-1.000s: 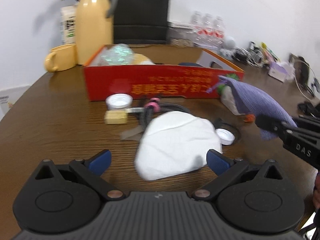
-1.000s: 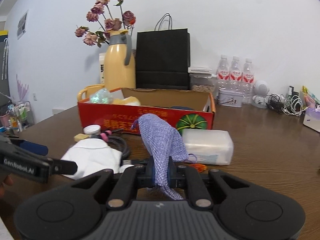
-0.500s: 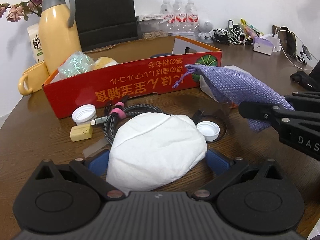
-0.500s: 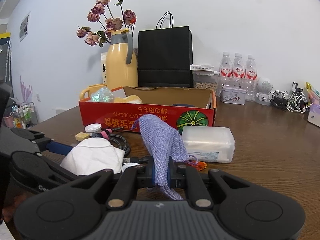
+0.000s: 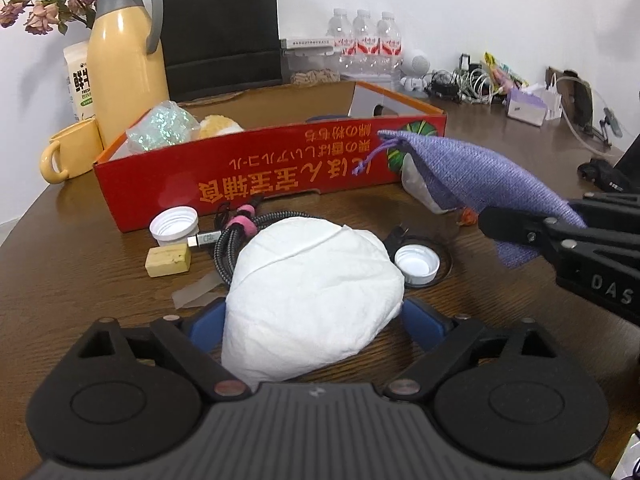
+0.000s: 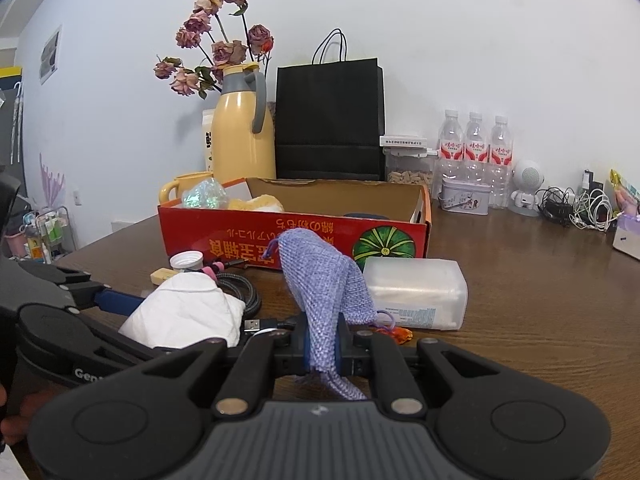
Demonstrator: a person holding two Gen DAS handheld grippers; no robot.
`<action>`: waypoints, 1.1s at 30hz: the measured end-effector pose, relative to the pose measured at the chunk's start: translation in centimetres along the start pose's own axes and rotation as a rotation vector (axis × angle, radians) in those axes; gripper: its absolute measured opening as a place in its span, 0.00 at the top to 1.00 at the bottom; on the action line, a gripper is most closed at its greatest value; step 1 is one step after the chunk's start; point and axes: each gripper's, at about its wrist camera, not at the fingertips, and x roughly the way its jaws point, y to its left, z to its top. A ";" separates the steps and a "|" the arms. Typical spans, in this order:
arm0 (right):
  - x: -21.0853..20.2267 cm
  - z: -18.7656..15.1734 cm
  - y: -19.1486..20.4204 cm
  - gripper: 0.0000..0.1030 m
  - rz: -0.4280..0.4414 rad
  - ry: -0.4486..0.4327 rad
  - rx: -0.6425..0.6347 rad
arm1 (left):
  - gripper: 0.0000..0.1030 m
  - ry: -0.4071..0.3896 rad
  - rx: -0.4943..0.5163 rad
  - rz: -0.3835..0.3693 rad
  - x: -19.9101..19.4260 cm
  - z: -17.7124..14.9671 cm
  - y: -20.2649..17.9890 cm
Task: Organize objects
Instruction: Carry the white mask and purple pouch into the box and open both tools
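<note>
Jaws on my right gripper (image 6: pixel 322 350) are pressing tight on the lower part of a purple woven pouch (image 6: pixel 320 280), which is standing up from the pinch and drooping forward, clear of the table (image 6: pixel 540 300). From the left wrist view, that pouch (image 5: pixel 472 176) is hanging in front of the right end of the red cardboard box (image 5: pixel 280 176), with its drawstring dangling against the printed wall.

Jaws on my left gripper (image 5: pixel 312 316) are standing wide, one blue pad on each side of a white crumpled mask (image 5: pixel 312 292) that is lying on the table. Whether the pads are touching the mask, I cannot tell; they are not squeezing it.

Items lying near the mask:
- a braided cable coil (image 5: pixel 236 236) with a pink tie, just behind the mask, partly hidden by it;
- a white bottle cap (image 5: pixel 417 265), open side up, just beside the mask on its right;
- a larger white cap (image 5: pixel 174 228) and a yellow block (image 5: pixel 168 260), to the left, close to the box wall;
- a clear plastic case (image 6: pixel 416 300), lying in front of the box, directly behind the pouch.

Inside the box, an iridescent wrapped bundle (image 5: pixel 164 128) and a pale yellow item (image 5: pixel 218 126) are sitting at the left end. A yellow thermos jug (image 5: pixel 124 60) and a yellow mug (image 5: pixel 72 152) are standing behind the box.
</note>
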 end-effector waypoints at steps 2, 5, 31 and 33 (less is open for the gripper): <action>-0.1 0.0 0.1 0.91 0.000 -0.008 -0.006 | 0.09 -0.017 -0.011 -0.004 -0.6 0.2 0.2; -0.4 0.0 0.2 0.91 -0.003 -0.021 -0.014 | 0.09 -0.041 -0.022 -0.006 -1.5 0.6 0.7; 3.1 8.0 1.3 0.91 0.000 -0.159 -0.073 | 0.09 -0.205 -0.121 -0.001 -1.3 11.1 4.0; 4.1 8.7 1.3 0.91 -0.006 -0.159 -0.074 | 0.09 -0.211 -0.127 0.004 -0.5 12.0 4.2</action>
